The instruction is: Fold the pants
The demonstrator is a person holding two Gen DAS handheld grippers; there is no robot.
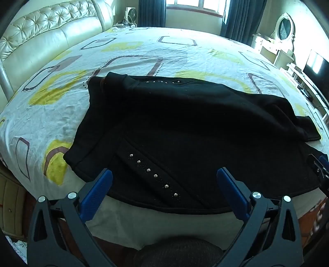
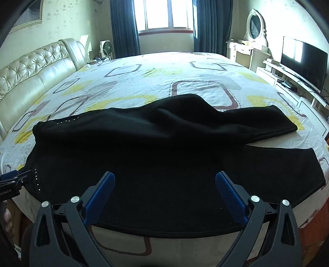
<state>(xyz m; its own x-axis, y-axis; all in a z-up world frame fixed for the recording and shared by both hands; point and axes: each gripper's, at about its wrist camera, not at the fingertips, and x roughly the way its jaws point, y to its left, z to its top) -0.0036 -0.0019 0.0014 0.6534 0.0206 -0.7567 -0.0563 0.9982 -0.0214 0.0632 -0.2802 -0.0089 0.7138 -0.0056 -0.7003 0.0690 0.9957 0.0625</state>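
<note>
- Bedroom, daylight: black pants lie spread across the near side of a bed, waistband end toward the headboard side, legs running off to the right; near hem sits right at the mattress edge.
- Bedsheet is white w/ yellow patches and brown rounded-square outlines, wrinkled around the garment.
- Cream tufted headboard along the left; window w/ dark blue curtains at the far wall, small fan beside them.
- Right side of room: white dresser w/ oval mirror, dark TV on a low white stand.
- Left tool hovers over the studded pocket area, blue pads wide apart, nothing between them, not touching cloth as far as visible.
- Right tool hovers over the mid-leg area, pads likewise wide apart, gripping nothing.
- Two rows of small metal studs show on the pants; a second row near the far edge.
- Hard to read: fabric is so dark that folds, seams and the split btwn the legs mostly vanish; only the right wrist view shows the two legs parting near the hems.
- Cut off: floor and bed base below the mattress edge are in shadow; fisheye edges hide room corners.
</note>
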